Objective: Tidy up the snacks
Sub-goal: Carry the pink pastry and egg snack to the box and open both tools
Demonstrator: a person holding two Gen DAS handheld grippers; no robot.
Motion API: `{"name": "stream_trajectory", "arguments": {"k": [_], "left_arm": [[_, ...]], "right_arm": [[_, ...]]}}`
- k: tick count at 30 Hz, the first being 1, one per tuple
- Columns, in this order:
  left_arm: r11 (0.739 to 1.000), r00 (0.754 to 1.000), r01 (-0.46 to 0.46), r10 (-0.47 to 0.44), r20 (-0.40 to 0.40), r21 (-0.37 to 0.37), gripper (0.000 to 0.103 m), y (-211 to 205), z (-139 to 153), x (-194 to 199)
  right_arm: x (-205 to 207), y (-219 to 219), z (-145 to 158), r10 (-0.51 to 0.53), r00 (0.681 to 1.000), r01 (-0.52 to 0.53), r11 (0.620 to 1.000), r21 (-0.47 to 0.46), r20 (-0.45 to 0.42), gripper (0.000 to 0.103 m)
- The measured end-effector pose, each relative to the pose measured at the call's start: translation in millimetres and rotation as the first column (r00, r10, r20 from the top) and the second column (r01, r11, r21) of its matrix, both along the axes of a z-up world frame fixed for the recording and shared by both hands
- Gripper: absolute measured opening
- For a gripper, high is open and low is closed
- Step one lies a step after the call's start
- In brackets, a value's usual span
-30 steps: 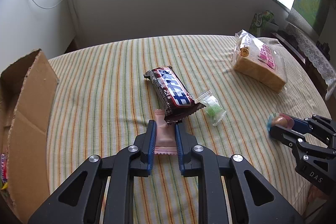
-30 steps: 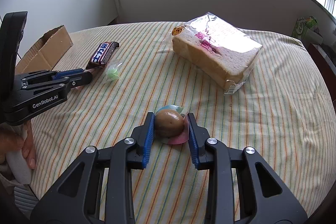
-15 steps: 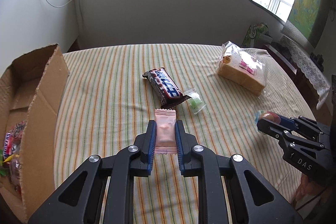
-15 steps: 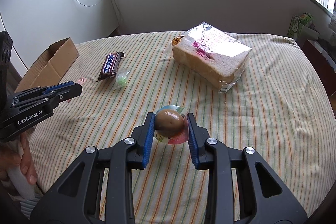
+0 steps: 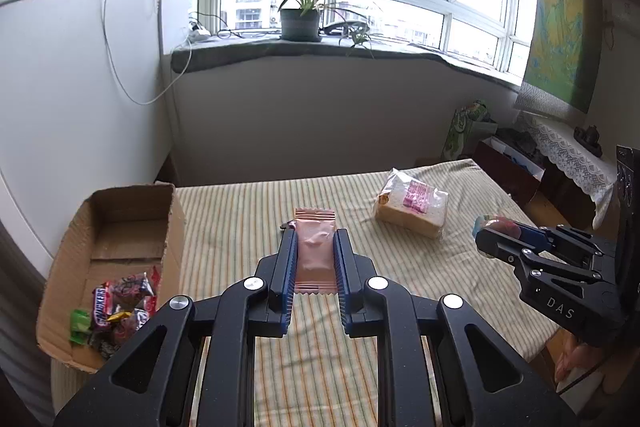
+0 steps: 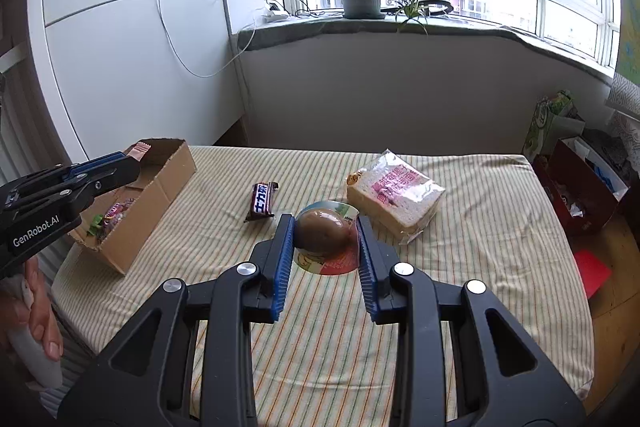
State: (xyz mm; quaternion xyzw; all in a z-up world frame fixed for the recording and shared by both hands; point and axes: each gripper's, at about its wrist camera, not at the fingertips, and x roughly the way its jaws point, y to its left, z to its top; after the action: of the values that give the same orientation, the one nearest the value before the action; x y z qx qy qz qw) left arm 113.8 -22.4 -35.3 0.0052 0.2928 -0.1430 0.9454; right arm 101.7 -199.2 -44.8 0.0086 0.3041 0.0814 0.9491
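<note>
Left claw (image 5: 314,259) clamping pink packet (image 5: 314,251), cardboard box (image 5: 120,227) lower left

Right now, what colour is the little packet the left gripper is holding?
Pale pink. The packet shows best in the left wrist view, pinched in the left gripper.

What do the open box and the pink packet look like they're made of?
The box looks like plain brown corrugated cardboard, matte, with raw flap edges. The pink packet in the left gripper seems a matte plastic or foil film, with crimped, zigzag-cut ends.
</note>
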Motion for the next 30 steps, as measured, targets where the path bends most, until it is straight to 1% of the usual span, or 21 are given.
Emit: {"name": "stream_trajectory", "arguments": {"k": [3,8,12,19,24,30], "left_arm": [[1.0,0.999,0.002,-0.002,0.053,-0.001,0.016,2,17,-18],[1.0,0.995,0.009,-0.008,0.103,-0.011,0.016,3,33,-34],[1.0,0.993,0.011,-0.008,0.117,-0.02,0.016,5,37,-39],[0.999,0.993,-0.003,0.007,0.116,-0.035,0.016,17,33,-39],[0.998,0.993,-0.031,0.036,0.109,-0.047,0.016,36,29,-37],[0.992,0.99,-0.1,0.107,0.093,-0.075,0.016,82,21,-33]], "right_arm": [[-11,4,14,0.002,0.999,-0.002,1.0,-0.008,0.033,0.031],[-20,7,26,0.004,0.998,-0.003,1.0,-0.019,0.056,0.031],[-22,11,28,0.009,0.998,-0.007,1.0,-0.027,0.055,0.031],[-13,29,25,0.035,0.999,-0.033,0.998,-0.044,0.036,0.031],[-1,62,21,0.081,0.997,-0.08,0.995,-0.066,0.017,0.031],[16,125,16,0.183,0.983,-0.183,0.979,-0.087,-0.007,0.031]]}}
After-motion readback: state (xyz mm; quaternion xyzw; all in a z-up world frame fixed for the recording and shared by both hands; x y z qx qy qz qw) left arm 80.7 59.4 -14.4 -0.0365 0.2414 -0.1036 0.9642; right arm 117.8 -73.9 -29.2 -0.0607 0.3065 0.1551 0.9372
